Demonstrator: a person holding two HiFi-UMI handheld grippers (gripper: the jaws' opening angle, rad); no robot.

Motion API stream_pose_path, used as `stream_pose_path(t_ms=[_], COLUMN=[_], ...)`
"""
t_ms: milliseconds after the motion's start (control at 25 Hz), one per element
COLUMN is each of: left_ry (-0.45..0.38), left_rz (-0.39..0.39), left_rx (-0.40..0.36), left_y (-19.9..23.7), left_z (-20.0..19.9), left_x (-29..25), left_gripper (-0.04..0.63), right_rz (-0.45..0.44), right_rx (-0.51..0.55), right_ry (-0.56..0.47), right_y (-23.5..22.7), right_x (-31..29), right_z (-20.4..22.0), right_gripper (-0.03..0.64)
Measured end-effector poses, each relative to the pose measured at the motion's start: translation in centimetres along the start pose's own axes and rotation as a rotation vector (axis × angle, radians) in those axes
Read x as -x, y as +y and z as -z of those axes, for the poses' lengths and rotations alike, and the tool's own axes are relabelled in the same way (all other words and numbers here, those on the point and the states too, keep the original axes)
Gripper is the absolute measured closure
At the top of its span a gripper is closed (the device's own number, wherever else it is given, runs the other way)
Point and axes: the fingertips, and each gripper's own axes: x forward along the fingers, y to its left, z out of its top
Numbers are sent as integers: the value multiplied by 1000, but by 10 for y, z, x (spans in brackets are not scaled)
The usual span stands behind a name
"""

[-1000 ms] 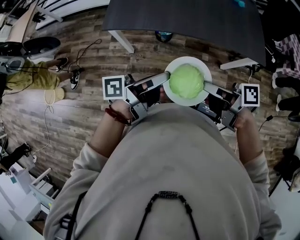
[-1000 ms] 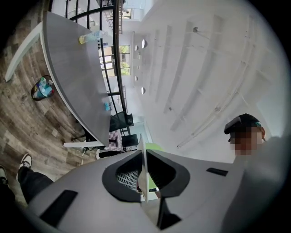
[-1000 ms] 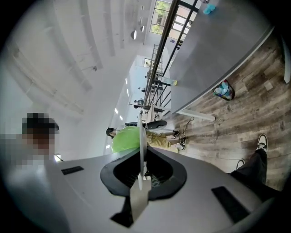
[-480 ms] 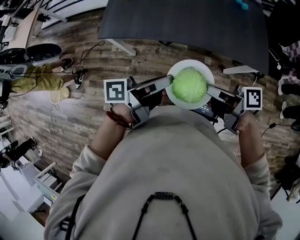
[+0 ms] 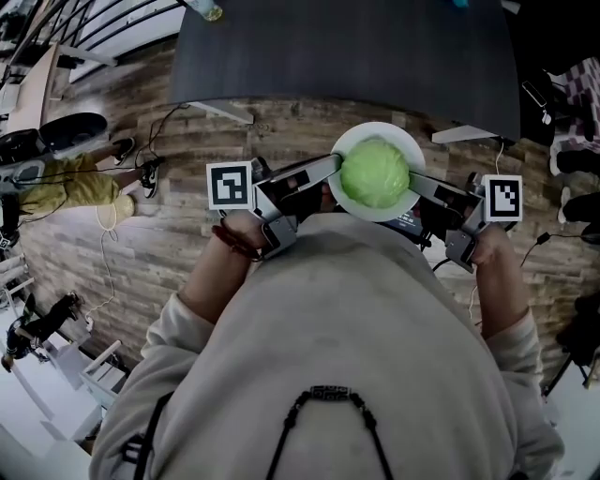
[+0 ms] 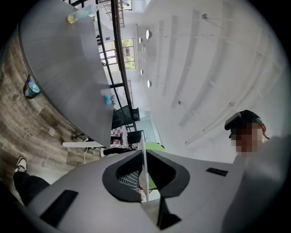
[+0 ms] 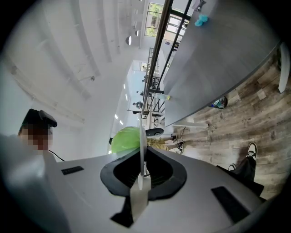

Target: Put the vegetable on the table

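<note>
Two grippers meet at one white plate (image 5: 375,128) in the head view, and much is lost there. The person's torso fills the lower frame and hides both forearms, and the spots where the jaws meet the rim are too small to read. The left gripper (image 5: 328,169) comes in at the plate's left edge and the right gripper (image 5: 417,181) at its right edge. The cabbage (image 5: 374,172) sits round and pale green in the middle of the plate, between them and apart from both. Plate and cabbage hang over the wooden floor (image 5: 141,262), just short of the dark tabletop (image 5: 347,47). The left hand (image 5: 246,225) and right hand (image 5: 487,246) are held close before the body, with the grippers angled inward and roughly level.

From the left gripper view, the jaws stand almost together, pinching the plate's rim, which shows edge-on as a thin white line. Only green slivers of the cabbage show past it. A bottle (image 6: 82,12) lies on the tabletop's far part, too small for detail.

From the right gripper view, the jaws likewise clamp the thin rim. The cabbage bulges just left of it, its lower half hidden by the gripper's body. A small teal thing (image 7: 201,20) on the tabletop cannot be identified.
</note>
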Motion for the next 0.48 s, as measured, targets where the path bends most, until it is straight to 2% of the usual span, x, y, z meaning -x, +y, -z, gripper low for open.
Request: stream_pose_path(t_ms=[320,480], left_ry=[78,73], left_rz=[9,9], left_rx=[-6,7], left_y=[9,12], left_z=[10,2], left_x=[-19,-31], left_gripper=[561,561], right_rz=[-5,-9], right_rx=[0,-17], right_ry=[-64,-85], right_y=[-12,-15], right_x=[19,24], right_z=[5,-7], right_gripper=[581,581])
